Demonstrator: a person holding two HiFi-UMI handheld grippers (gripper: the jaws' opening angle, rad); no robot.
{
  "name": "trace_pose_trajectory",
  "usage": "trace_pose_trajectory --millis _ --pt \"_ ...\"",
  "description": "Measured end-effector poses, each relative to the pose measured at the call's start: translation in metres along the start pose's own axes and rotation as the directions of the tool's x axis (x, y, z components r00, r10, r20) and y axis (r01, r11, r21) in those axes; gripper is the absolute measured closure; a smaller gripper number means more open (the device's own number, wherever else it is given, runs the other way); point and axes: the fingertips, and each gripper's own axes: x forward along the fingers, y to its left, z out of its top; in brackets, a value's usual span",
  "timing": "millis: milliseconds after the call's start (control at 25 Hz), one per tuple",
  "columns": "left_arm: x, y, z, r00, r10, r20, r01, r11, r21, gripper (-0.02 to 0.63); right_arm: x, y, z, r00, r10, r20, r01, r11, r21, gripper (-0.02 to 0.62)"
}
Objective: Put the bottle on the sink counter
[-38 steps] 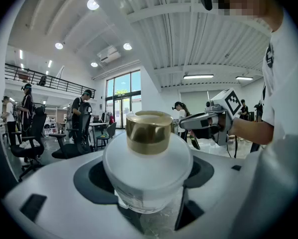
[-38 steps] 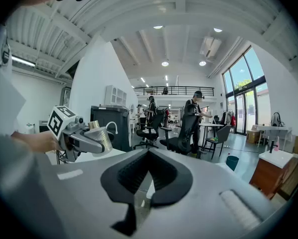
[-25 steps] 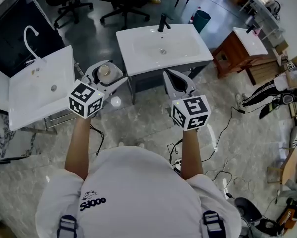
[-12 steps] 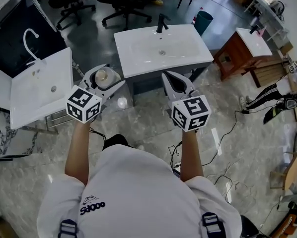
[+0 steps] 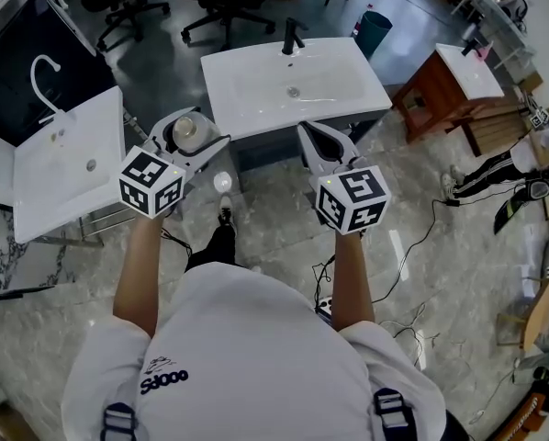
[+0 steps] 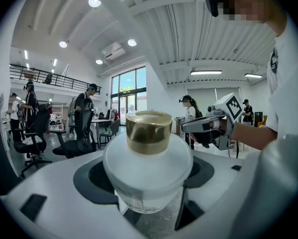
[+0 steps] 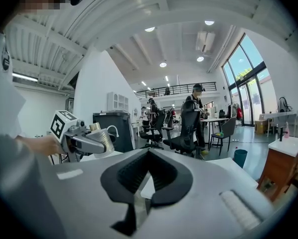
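Bottle is in my left gripper, not yet on any worktop. Its fingers stand wide apart because the white body is wide, and they pinch it from both sides below the shoulder. The gold cap points up, so the bottle stays upright and I can set it down on its base without turning it. I hold it in the air above the floor, just before the front edge of the middle sink, near its left corner.

My right gripper carries nothing. Its fingers are pressed together, the dark pads meeting in front with only a thin slit lower down. I keep it level beside the left one, near the same front edge, I think only to keep it out of the way, since one gripper is enough for this bottle.

The white worktop around the basin looks bare, with a black tap at the back. A second sink stands to my left, and I cannot tell for sure which one is meant; the middle one lies straight ahead. My judgement is that the carrying step is nearly done. What remains is to reach over the rim, lower the bottle onto a flat part beside the basin and not on the slope, then spread the fingers. The bottle may tip if it lands on the edge.
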Motion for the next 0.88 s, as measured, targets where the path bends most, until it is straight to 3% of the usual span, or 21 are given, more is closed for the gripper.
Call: trace_pose_trajectory --millis 200,880 --pt "0.025 0.019 0.000 1.000 -0.024 0.007 0.024 1.000 -0.008 0.262 0.017 -0.010 -0.005 1.000 0.022 -0.021 -0.022 1.000 -0.001 0.586" --pt "0.142 0.138 0.005 0.993 -0.117 0.001 0.117 0.992 -0.044 0.262 0.144 -0.084 0.002 0.998 -0.030 -0.055 0.028 0.999 -0.028 0.586"
